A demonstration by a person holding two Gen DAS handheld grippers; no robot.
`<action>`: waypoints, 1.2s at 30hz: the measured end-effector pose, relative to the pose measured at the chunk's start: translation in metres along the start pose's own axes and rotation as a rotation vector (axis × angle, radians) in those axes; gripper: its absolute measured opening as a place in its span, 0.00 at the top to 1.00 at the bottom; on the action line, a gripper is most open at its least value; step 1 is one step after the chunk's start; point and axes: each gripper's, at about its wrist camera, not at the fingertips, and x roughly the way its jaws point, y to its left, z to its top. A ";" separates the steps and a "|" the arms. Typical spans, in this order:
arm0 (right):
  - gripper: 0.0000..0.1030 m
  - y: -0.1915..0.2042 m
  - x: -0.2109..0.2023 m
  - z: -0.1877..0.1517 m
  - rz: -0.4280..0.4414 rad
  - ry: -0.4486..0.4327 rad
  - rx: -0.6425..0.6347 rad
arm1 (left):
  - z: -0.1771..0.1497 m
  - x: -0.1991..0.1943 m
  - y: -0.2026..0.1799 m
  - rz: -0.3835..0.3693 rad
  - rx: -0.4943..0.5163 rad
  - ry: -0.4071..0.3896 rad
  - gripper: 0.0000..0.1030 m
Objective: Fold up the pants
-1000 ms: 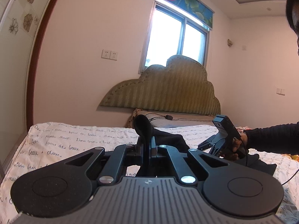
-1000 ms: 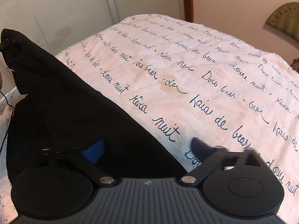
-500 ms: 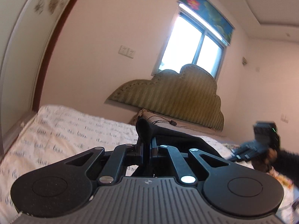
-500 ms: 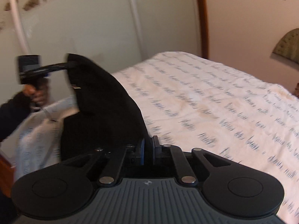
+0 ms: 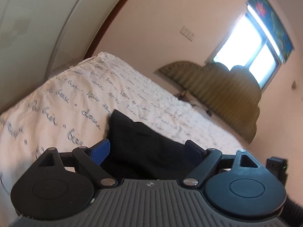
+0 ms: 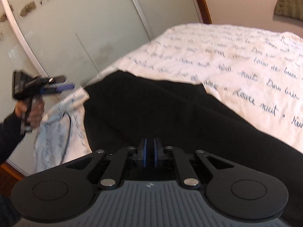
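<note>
The black pants (image 6: pixel 161 109) lie spread on the white bedspread (image 6: pixel 236 60) with blue script. My left gripper (image 5: pixel 147 149) is open, its blue pads apart, with the pants' end (image 5: pixel 144 143) lying between and in front of them. It also shows in the right wrist view (image 6: pixel 62 84), held in a hand off the bed's left edge, apart from the cloth. My right gripper (image 6: pixel 149 151) has its blue pads closed together low over the pants; whether cloth is pinched between them is hidden.
A green padded headboard (image 5: pixel 223 89) stands at the bed's far end under a window (image 5: pixel 251 45). Pale sliding wardrobe doors (image 6: pixel 85 30) run along the bed's left side. A dark cable (image 6: pixel 68 124) hangs over the bedspread's edge.
My left gripper has opened and let go of the pants, which dropped onto the bed. The left gripper has tilted and moved off the bed's edge. My right gripper stays closed.
</note>
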 end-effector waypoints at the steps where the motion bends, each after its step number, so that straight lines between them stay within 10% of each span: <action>1: 0.93 -0.001 0.002 -0.002 -0.002 -0.009 0.003 | -0.004 -0.004 -0.003 -0.023 -0.053 -0.008 0.17; 10: 0.93 -0.001 0.002 -0.009 0.000 -0.024 0.085 | -0.031 0.058 0.025 -0.022 -0.725 0.104 0.19; 15: 0.92 -0.005 -0.016 -0.018 0.012 -0.080 0.185 | -0.024 0.086 0.033 0.107 -0.736 0.105 0.24; 20: 0.88 -0.021 -0.036 -0.037 0.085 -0.179 0.411 | -0.019 0.108 0.021 0.180 -0.629 0.198 0.85; 23: 0.53 -0.040 -0.046 -0.057 0.178 -0.247 0.622 | -0.011 0.103 0.011 0.194 -0.548 0.208 0.86; 25: 0.07 -0.049 -0.052 -0.072 0.208 -0.308 0.746 | -0.004 0.093 0.006 0.165 -0.523 0.196 0.92; 36: 0.07 -0.065 -0.018 -0.090 0.209 -0.311 1.009 | 0.031 0.067 -0.027 0.040 -0.454 0.152 0.98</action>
